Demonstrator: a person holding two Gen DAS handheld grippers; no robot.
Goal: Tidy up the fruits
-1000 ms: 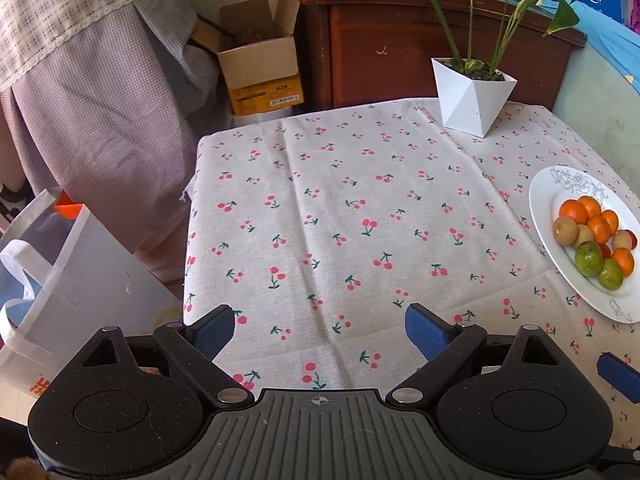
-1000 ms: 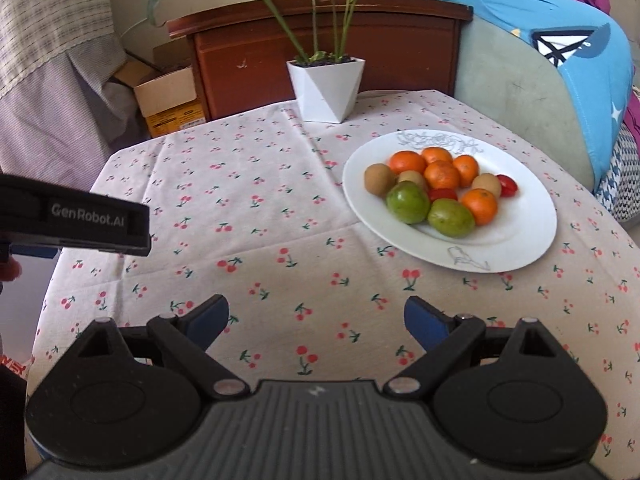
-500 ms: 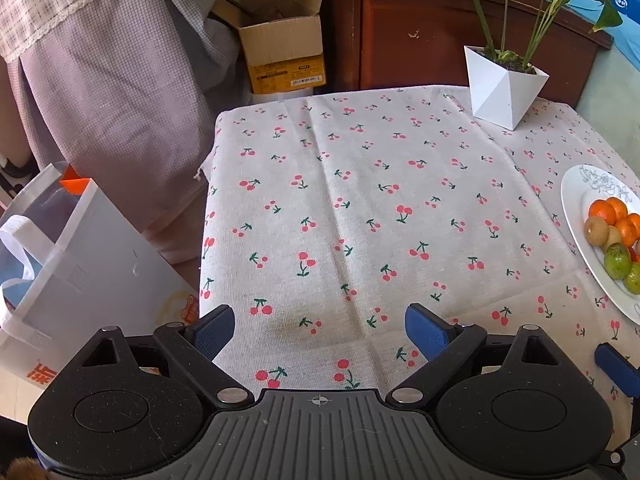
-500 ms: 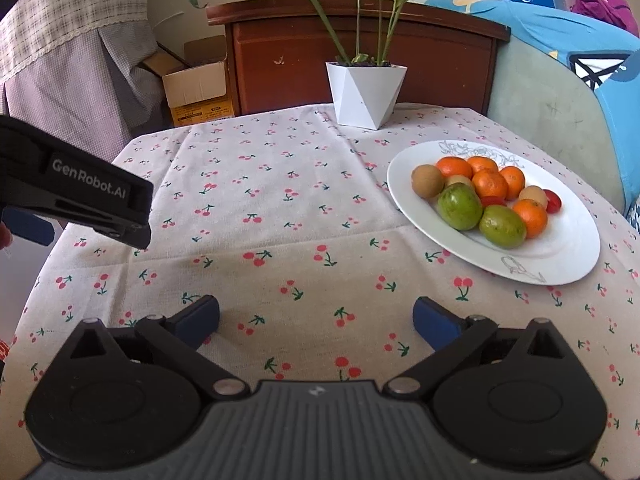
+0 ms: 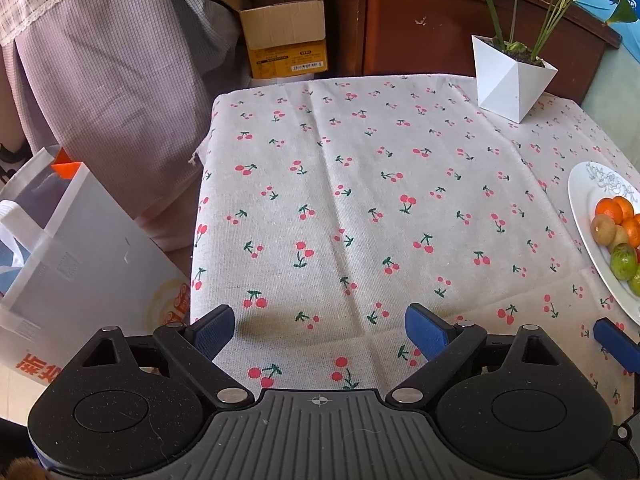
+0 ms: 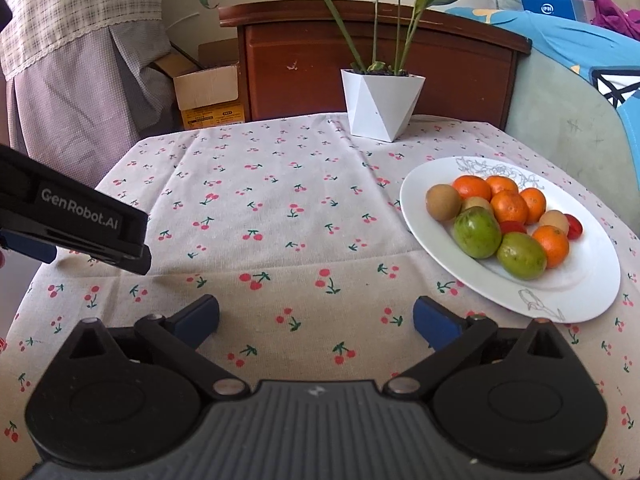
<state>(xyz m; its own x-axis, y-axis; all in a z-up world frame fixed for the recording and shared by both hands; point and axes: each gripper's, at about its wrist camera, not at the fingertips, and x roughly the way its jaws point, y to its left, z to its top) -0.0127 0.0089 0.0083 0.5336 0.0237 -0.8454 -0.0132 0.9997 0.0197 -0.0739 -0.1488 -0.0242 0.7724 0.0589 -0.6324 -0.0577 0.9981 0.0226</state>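
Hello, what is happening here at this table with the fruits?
A person holds a two-finger gripper in each hand above a table with a cherry-print cloth. The left gripper and the right gripper are both open and empty. All the fruit, oranges, green fruits, brown kiwis and small red ones, lies piled on a white plate ahead of the right gripper. A white pot with a plant stands at the far edge. No fruit has been picked up yet.
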